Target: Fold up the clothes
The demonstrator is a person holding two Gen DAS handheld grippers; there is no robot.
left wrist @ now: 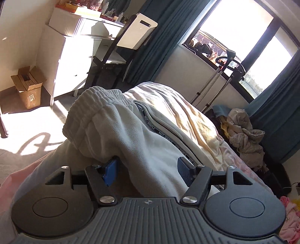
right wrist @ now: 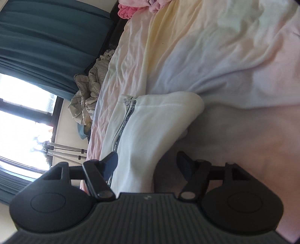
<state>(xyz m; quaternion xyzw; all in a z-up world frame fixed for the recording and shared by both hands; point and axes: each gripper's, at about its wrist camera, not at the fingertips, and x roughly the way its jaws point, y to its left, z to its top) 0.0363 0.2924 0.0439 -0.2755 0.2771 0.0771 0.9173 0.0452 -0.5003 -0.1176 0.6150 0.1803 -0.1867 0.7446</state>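
A white zip-up sweatshirt (left wrist: 131, 135) with a ribbed hem and a black lettered zipper tape lies on the pastel bedsheet (left wrist: 187, 105). My left gripper (left wrist: 148, 169) is open, its blue pads either side of a bunched fold near the ribbed hem. In the right wrist view the same sweatshirt (right wrist: 148, 123) lies on the sheet (right wrist: 225, 56) with its zipper pull at the top. My right gripper (right wrist: 148, 165) is open, with the garment's edge lying between its jaws.
A white dresser (left wrist: 75, 56), a cardboard box (left wrist: 28, 88) and a chair stand on the floor to the left. A pile of crumpled grey clothes (left wrist: 245, 135) lies beside the bed near teal curtains (right wrist: 46, 47). Pink clothes (right wrist: 129, 9) sit at the far bed end.
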